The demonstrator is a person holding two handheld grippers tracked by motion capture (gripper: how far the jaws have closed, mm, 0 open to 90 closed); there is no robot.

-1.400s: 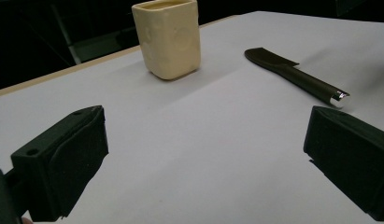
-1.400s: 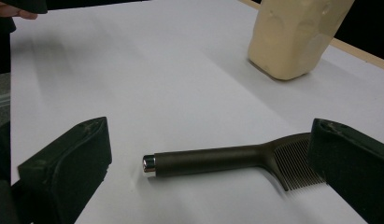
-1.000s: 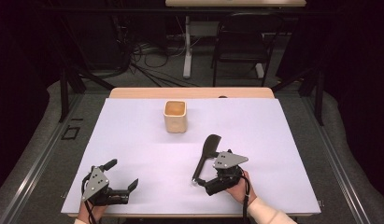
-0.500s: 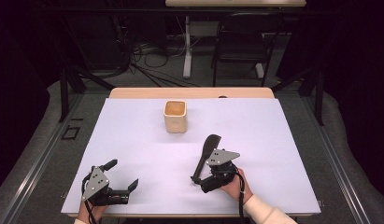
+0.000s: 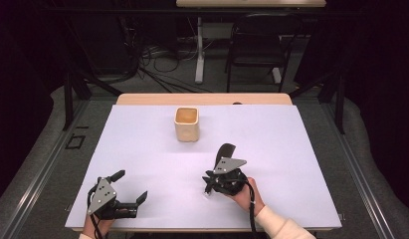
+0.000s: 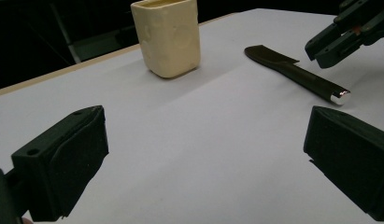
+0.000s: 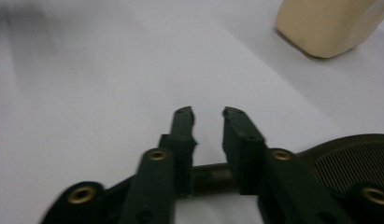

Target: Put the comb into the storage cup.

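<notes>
A dim lab or studio: a white-covered table (image 5: 142, 149) on black frame legs, tangled floor cables (image 5: 157, 64), and a black chair (image 5: 254, 47) behind.

Table (image 5: 142, 149) brightly, evenly lit from overhead; surroundings dark toward 12 o'clock. Soft shadows beneath the cup (image 6: 168, 37). Glare spot on spatula (image 6: 297, 74) handle end. Right gripper view blurred, soft throughout.

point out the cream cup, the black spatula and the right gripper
cream cup (image 5: 187, 128): high view, on its front wall
black spatula (image 6: 299, 77): left gripper view, on the middle of its handle
right gripper (image 7: 208, 116): right gripper view, midway between its fingertips
</notes>
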